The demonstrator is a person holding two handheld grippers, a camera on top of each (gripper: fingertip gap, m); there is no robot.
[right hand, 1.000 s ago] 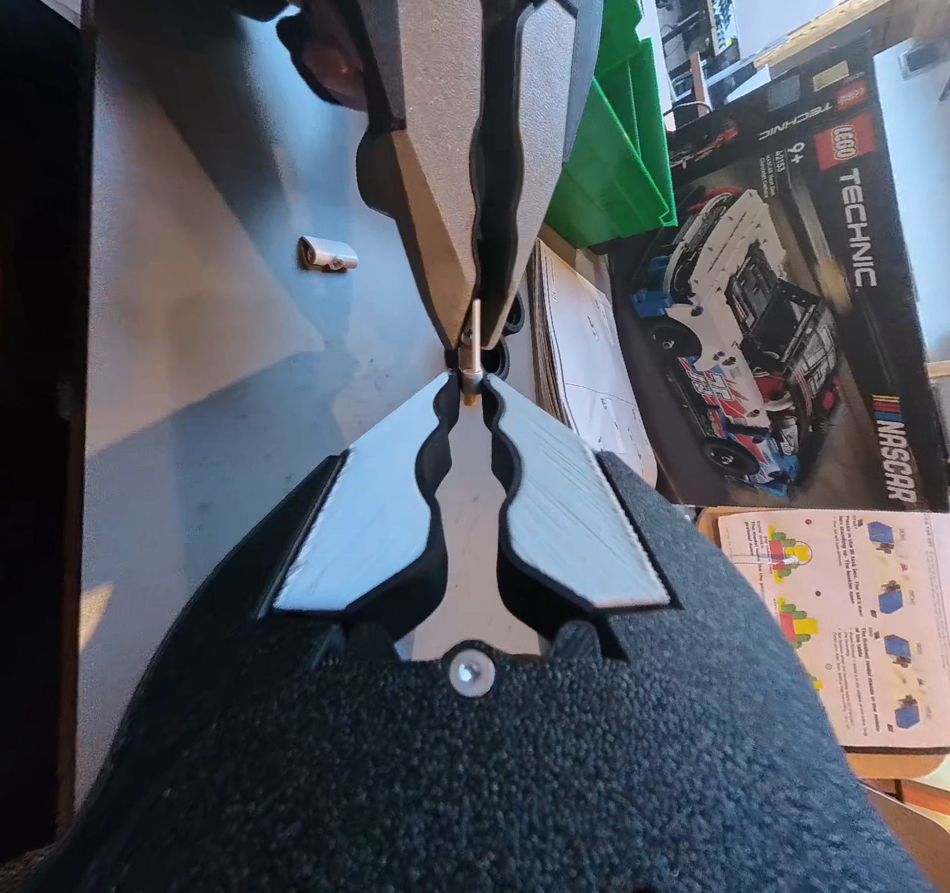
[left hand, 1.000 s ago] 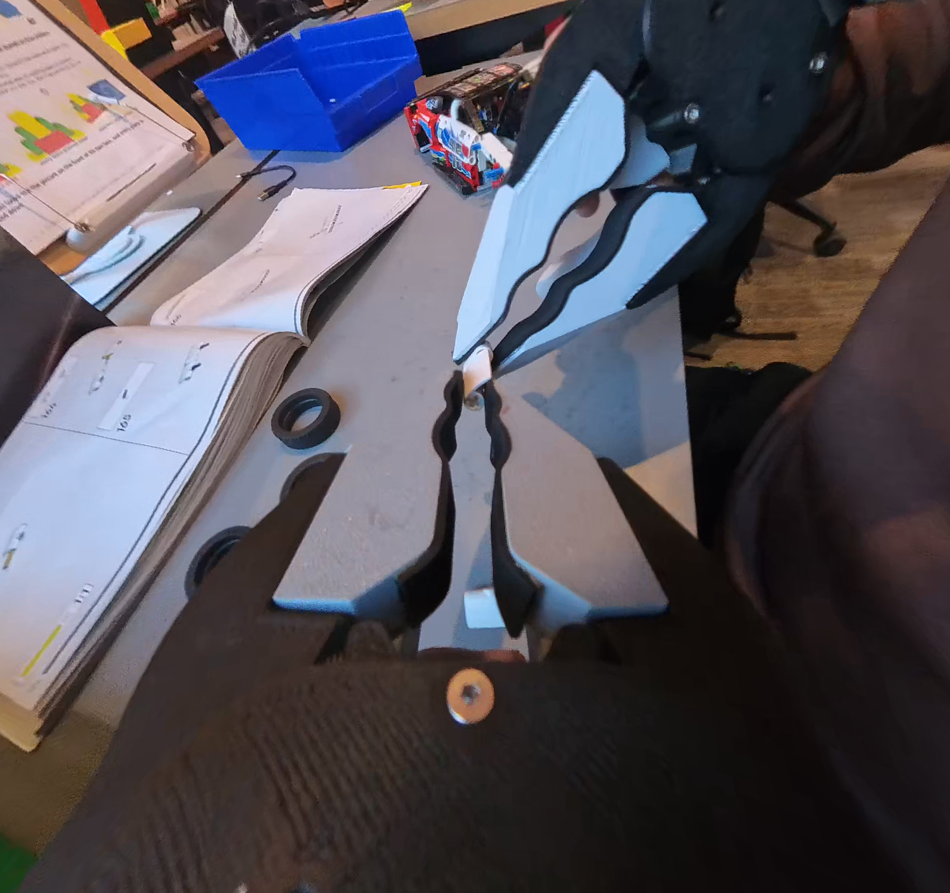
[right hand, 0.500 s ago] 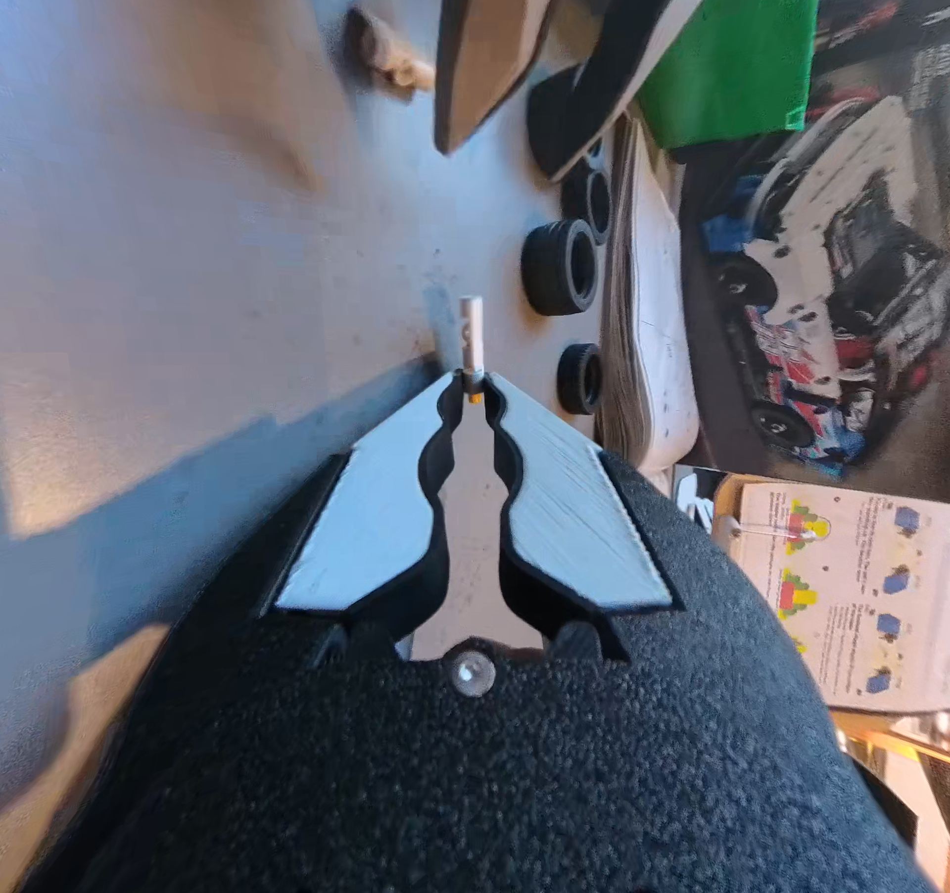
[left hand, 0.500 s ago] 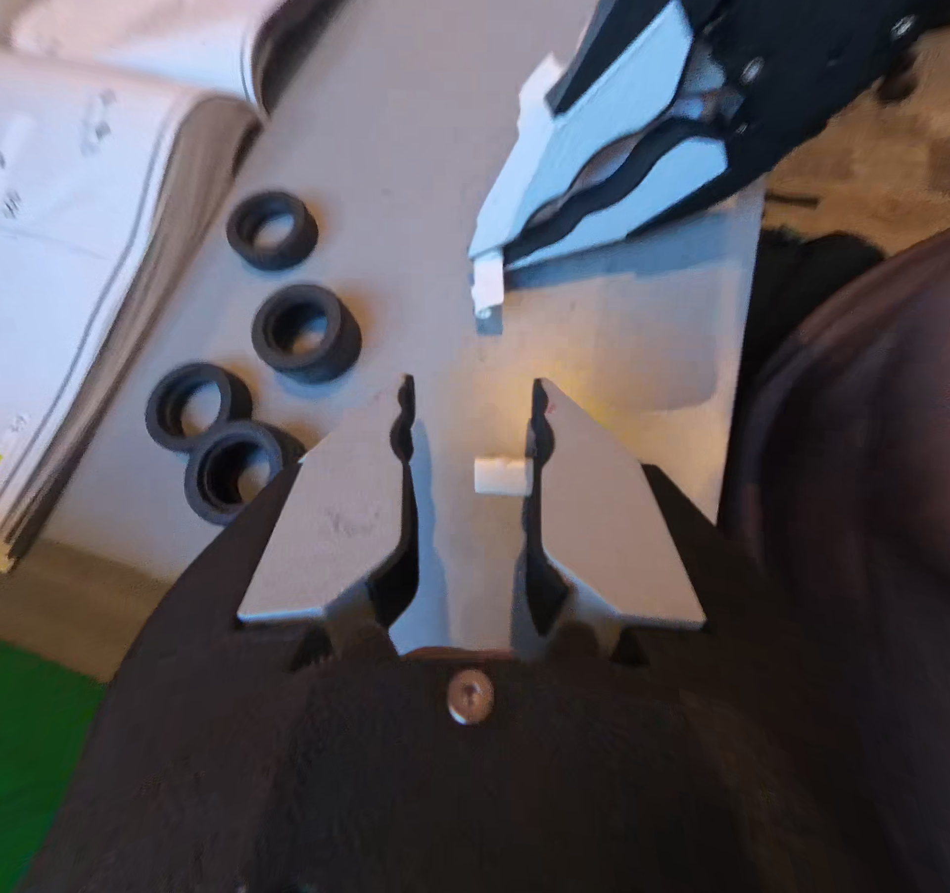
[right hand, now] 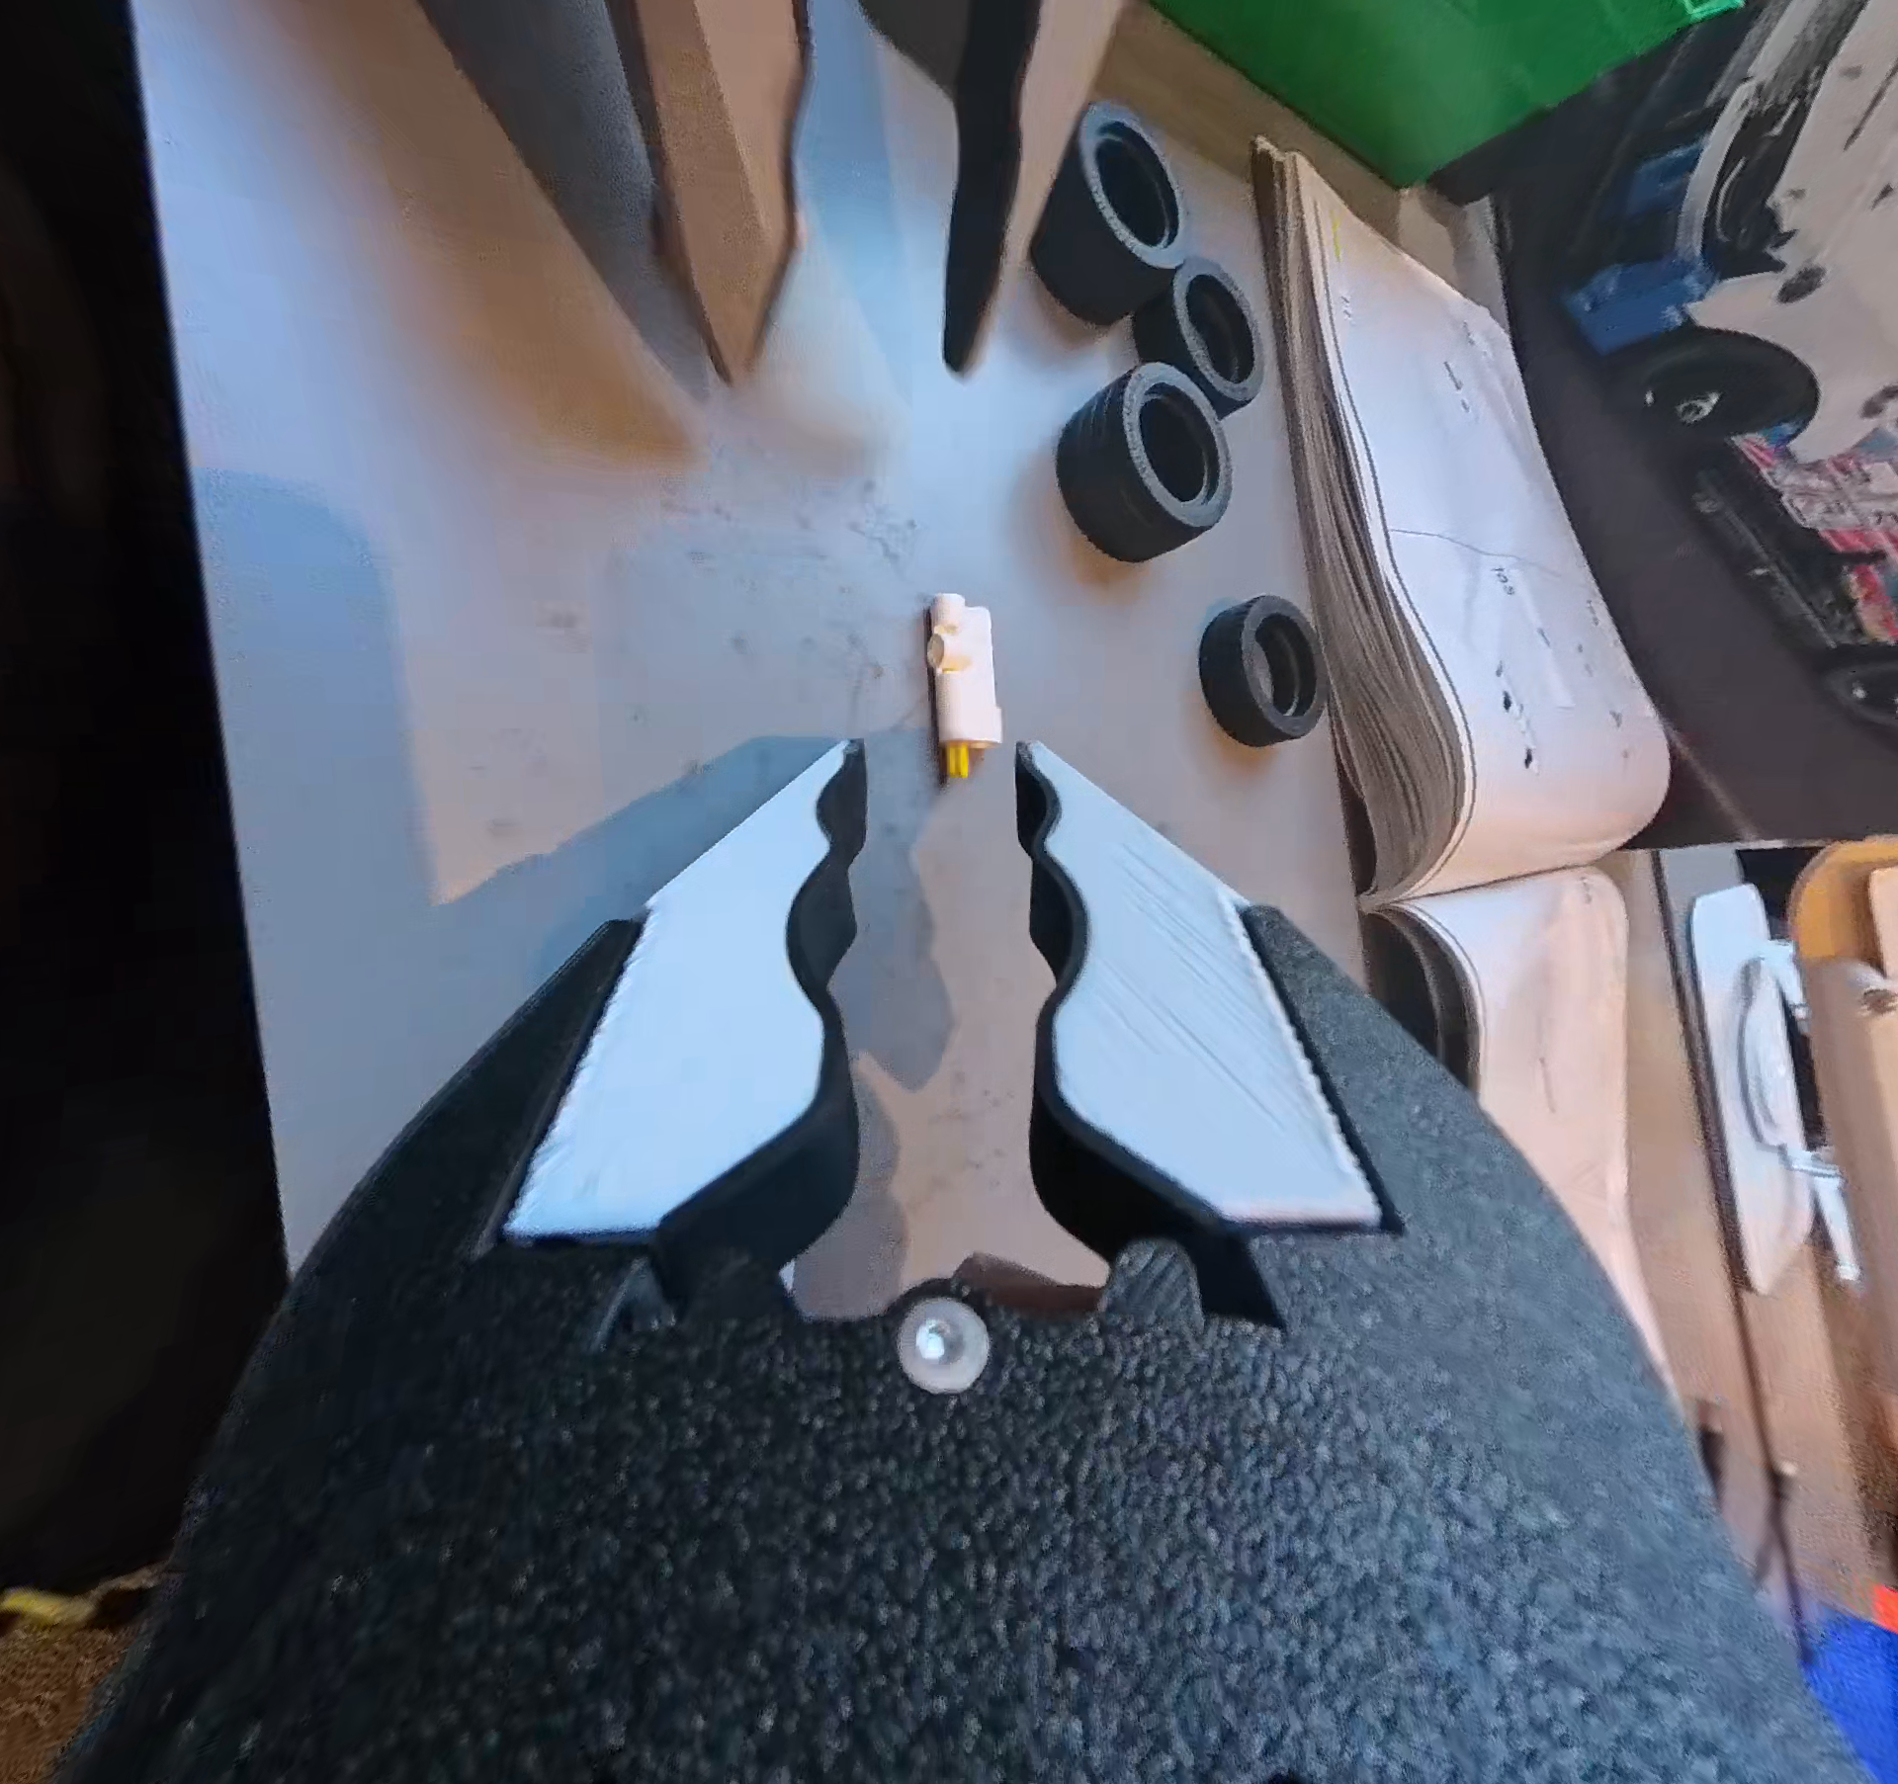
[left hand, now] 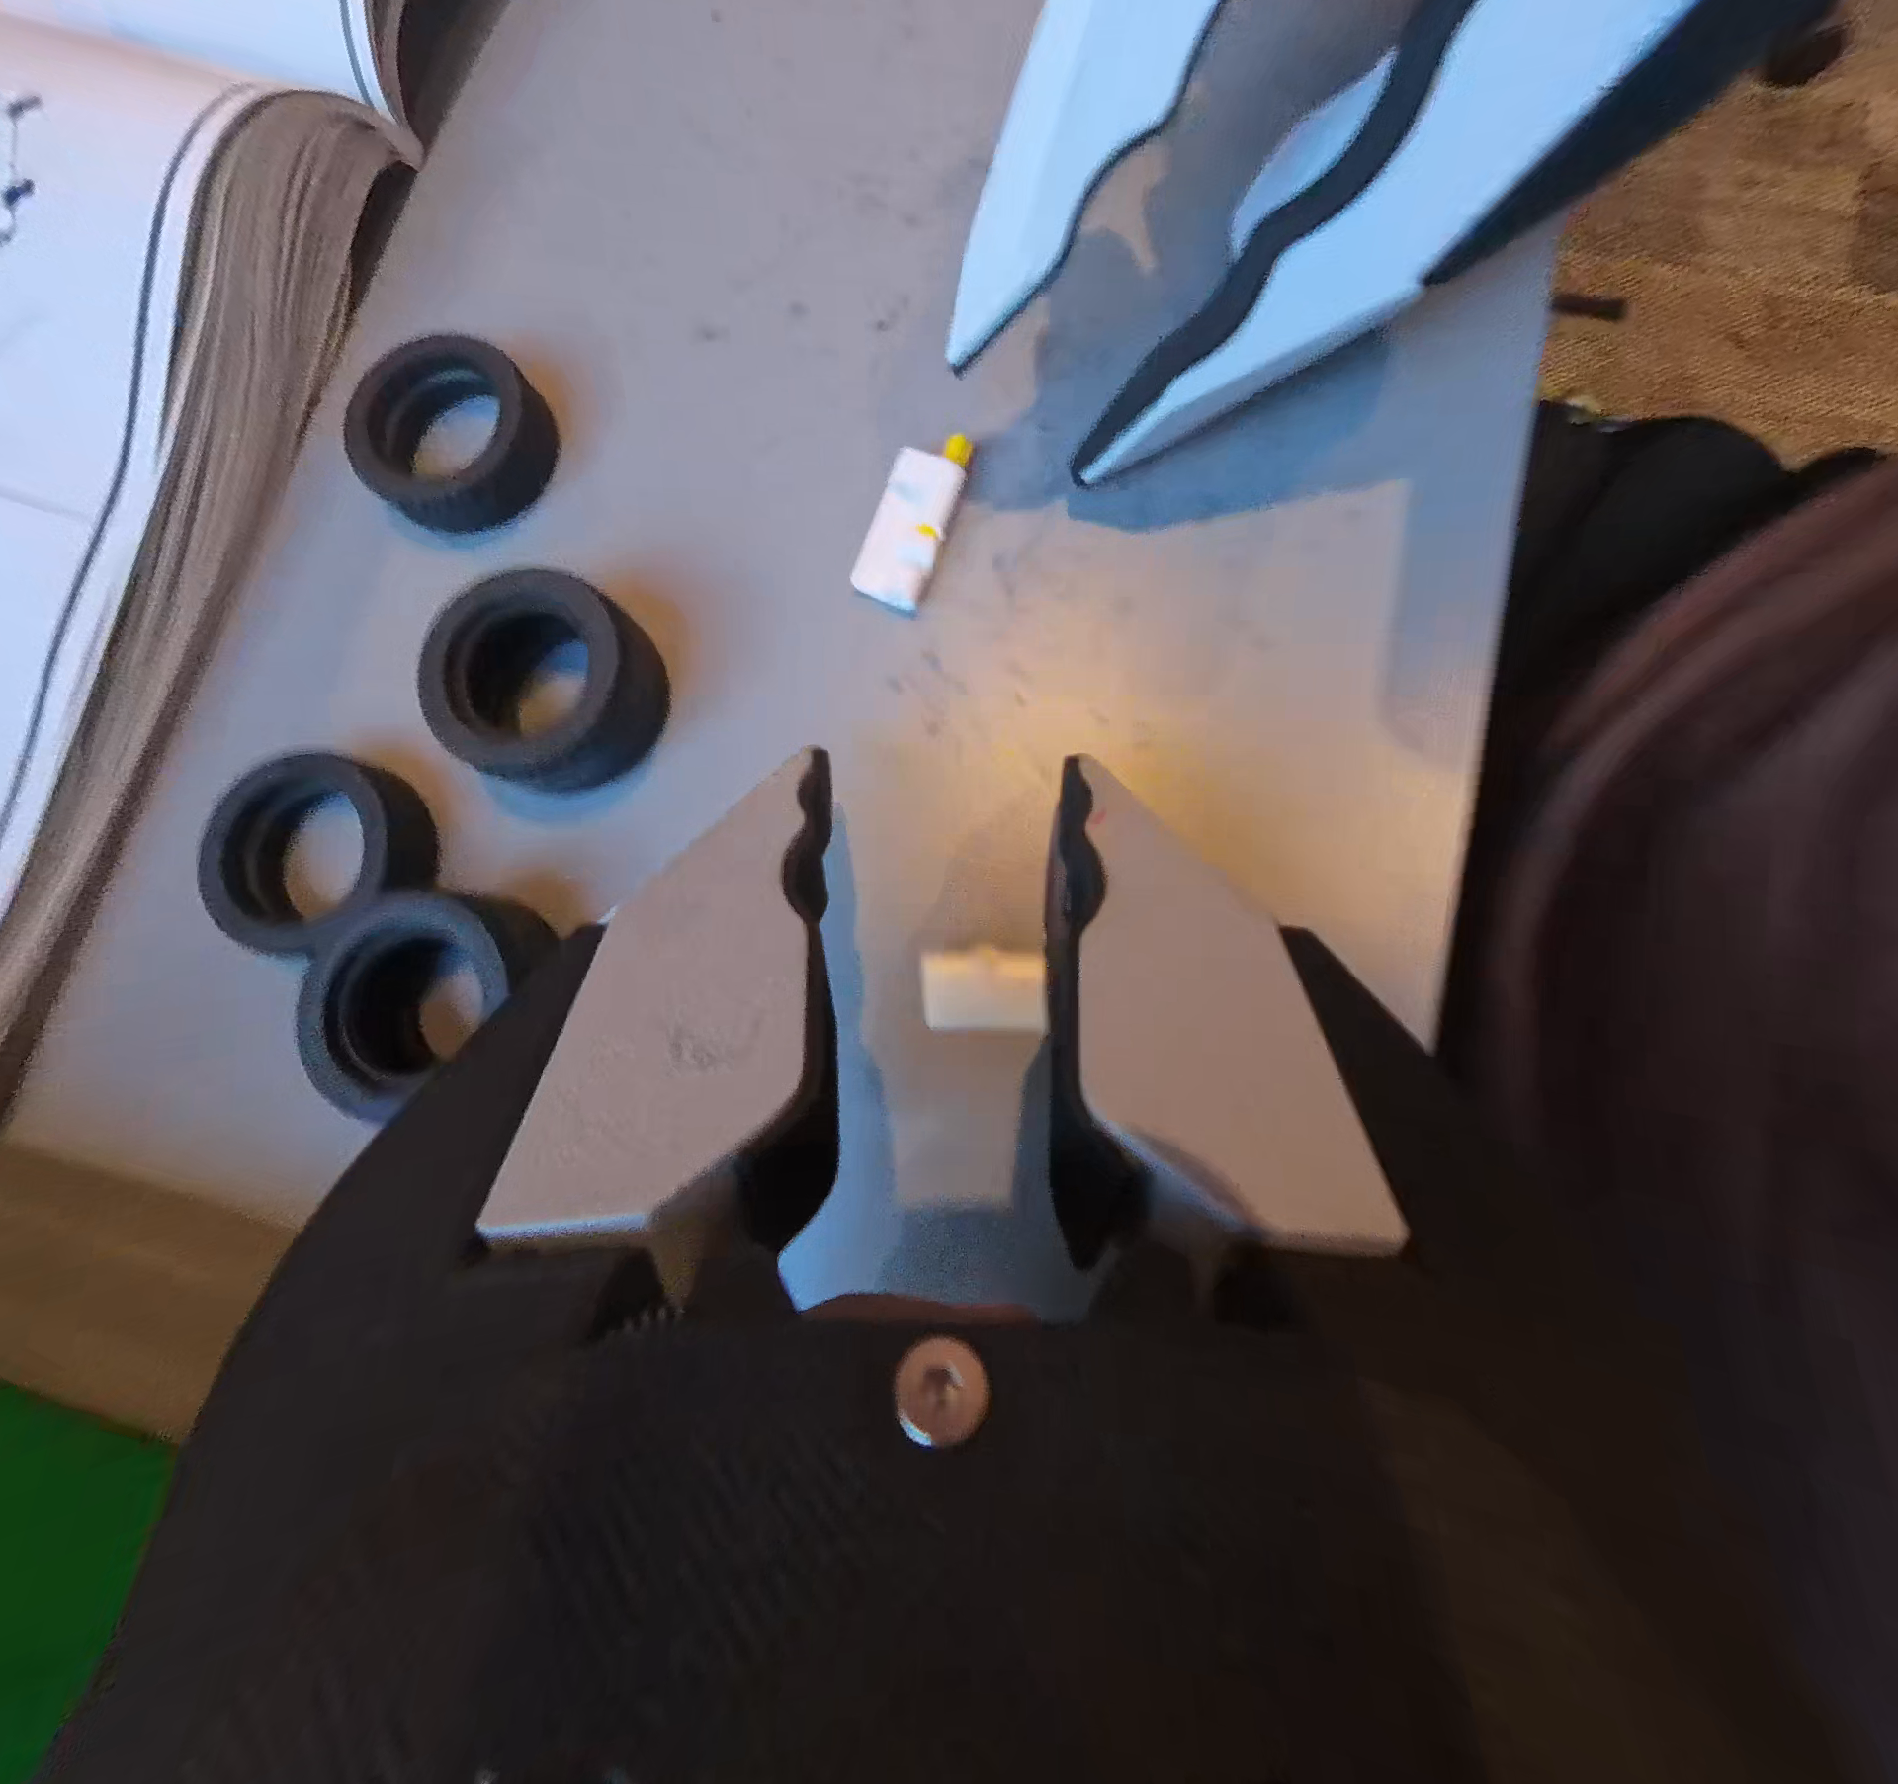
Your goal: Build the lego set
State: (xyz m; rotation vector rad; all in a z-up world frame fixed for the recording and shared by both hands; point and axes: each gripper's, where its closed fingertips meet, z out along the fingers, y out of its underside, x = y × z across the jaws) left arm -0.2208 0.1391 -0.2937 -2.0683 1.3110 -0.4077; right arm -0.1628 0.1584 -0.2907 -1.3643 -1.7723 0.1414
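Right wrist view: both tongs, right and left, are sitting spread, empty; white connector is lying on table, yellow pin possibly inserted.

Matt black rubber tyres lie on a smooth grey table.

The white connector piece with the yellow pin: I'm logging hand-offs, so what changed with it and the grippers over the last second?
Both grippers pinched the white connector piece a second ago. The left gripper opened and drew back first; then the right gripper opened, leaving the piece lying on the table. Both are open now. The four black tires, the manual and a second white piece have stayed where they were.
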